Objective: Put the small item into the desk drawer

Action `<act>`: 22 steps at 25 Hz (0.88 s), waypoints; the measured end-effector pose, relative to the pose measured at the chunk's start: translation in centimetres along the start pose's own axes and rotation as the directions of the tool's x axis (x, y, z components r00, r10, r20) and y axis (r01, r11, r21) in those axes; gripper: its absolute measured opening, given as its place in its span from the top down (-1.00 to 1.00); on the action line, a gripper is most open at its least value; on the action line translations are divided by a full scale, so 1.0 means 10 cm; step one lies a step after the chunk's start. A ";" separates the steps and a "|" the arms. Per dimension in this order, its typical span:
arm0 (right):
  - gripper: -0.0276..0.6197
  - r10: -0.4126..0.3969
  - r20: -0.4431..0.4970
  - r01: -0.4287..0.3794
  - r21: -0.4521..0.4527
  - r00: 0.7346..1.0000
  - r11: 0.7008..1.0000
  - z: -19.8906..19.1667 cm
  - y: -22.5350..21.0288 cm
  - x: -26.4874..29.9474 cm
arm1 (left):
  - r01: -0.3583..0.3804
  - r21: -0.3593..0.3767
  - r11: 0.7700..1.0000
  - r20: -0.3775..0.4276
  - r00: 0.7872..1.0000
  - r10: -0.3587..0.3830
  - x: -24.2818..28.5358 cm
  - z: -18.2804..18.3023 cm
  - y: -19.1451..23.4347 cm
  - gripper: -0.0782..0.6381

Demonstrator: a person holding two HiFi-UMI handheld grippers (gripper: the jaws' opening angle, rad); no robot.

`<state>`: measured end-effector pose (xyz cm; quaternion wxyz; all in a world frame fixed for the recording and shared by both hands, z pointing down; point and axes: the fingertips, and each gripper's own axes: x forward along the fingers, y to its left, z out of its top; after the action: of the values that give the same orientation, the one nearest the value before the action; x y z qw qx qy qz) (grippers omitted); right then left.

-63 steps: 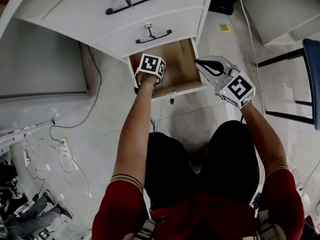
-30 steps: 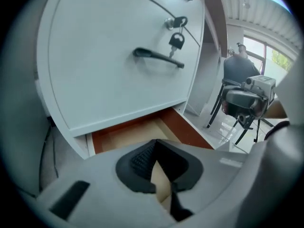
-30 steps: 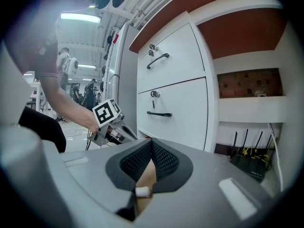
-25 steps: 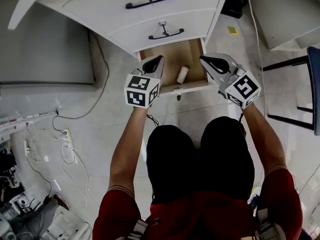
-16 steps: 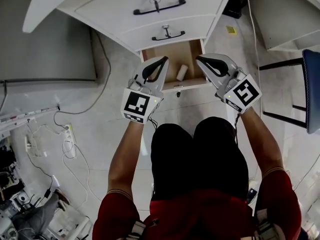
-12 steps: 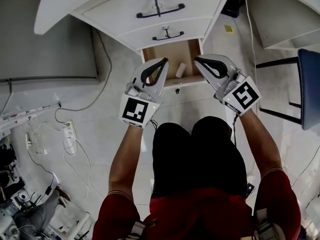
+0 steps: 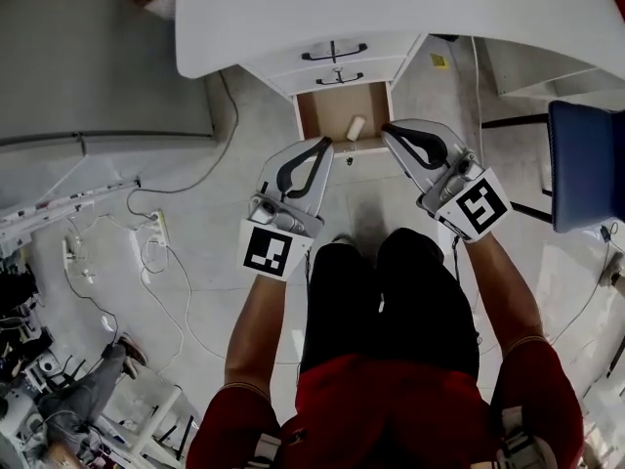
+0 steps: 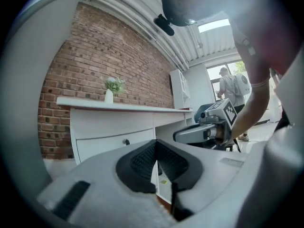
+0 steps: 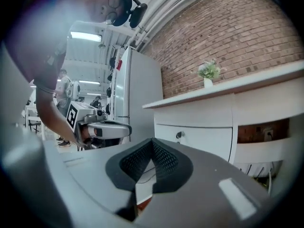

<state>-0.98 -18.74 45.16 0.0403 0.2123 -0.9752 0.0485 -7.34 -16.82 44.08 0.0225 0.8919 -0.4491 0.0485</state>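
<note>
white small item [image 7: 355, 128] lies in drawer [image 7: 317, 115], ahead of left hand-held gripper [image 7: 326, 143].

From above I see the desk drawer [image 7: 325, 115] pulled out at the bottom of the white desk [image 7: 391, 8]. Its front is white and its inside is bare light-brown wood. The small item [image 7: 356, 128] lies inside on the drawer's floor. It is a short, pale, off-white cylinder resting on its side, right of the middle and toward the front edge. Its long axis runs roughly front to back, slightly slanted. It is too small for me to tell more.
</note>
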 end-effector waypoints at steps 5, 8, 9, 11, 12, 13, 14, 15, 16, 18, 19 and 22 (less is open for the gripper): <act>0.90 -0.011 0.049 0.011 0.017 0.999 1.000 0.85 0.26 -0.25 | -0.030 0.008 1.000 0.031 0.999 0.029 -0.26 0.85 -0.22 0.77; 0.90 -0.019 0.077 0.018 0.016 0.997 1.000 1.36 0.38 -0.37 | -0.043 0.007 0.999 0.039 0.998 0.043 -0.38 1.35 -0.31 0.77; 0.90 -0.024 0.089 0.022 0.016 0.996 1.000 1.53 0.41 -0.40 | -0.047 0.009 0.999 0.040 0.998 0.047 -0.42 1.50 -0.33 0.77; 0.90 -0.029 0.099 0.028 0.014 0.995 1.000 1.82 0.49 -0.49 | -0.054 0.013 0.998 0.044 0.998 0.054 -0.50 1.80 -0.38 0.77; 0.90 -0.030 0.099 0.029 0.012 0.995 0.999 1.94 0.53 -0.54 | -0.058 0.014 0.998 0.047 0.997 0.058 -0.54 1.94 -0.40 0.77; 0.90 -0.033 0.101 0.032 0.013 0.994 0.999 2.07 0.57 -0.59 | -0.062 0.012 0.998 0.051 0.997 0.061 -0.58 2.08 -0.41 0.77; 0.90 -0.038 0.108 0.036 0.015 0.993 0.999 2.21 0.60 -0.65 | -0.064 0.011 0.998 0.054 0.997 0.063 -0.62 2.21 -0.44 0.77; 0.90 -0.042 0.115 0.041 0.016 0.992 0.999 2.34 0.64 -0.71 | -0.064 0.011 0.998 0.058 0.996 0.063 -0.67 2.34 -0.48 0.77; 0.90 -0.045 0.121 0.044 0.017 0.992 0.999 2.45 0.68 -0.79 | -0.061 0.011 0.998 0.064 0.996 0.061 -0.70 2.47 -0.53 0.77; 0.90 -0.053 0.133 0.050 0.023 0.990 0.998 2.66 0.77 -0.94 | -0.054 0.011 0.998 0.083 0.995 0.053 -0.77 2.71 -0.64 0.77; 0.90 -0.058 0.143 0.054 0.031 0.988 0.998 2.76 0.81 -1.00 | -0.051 0.011 0.999 0.092 0.994 0.050 -0.80 2.81 -0.69 0.77; 0.90 -0.067 0.159 0.060 0.049 0.985 0.997 3.01 0.93 -1.16 | -0.040 0.014 0.999 0.120 0.992 0.038 -0.87 3.11 -0.82 0.77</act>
<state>3.93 -8.91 13.40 -0.0416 0.2473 -0.9667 0.0512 -3.84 -7.55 12.27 -0.0128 0.8845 -0.4664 -0.0010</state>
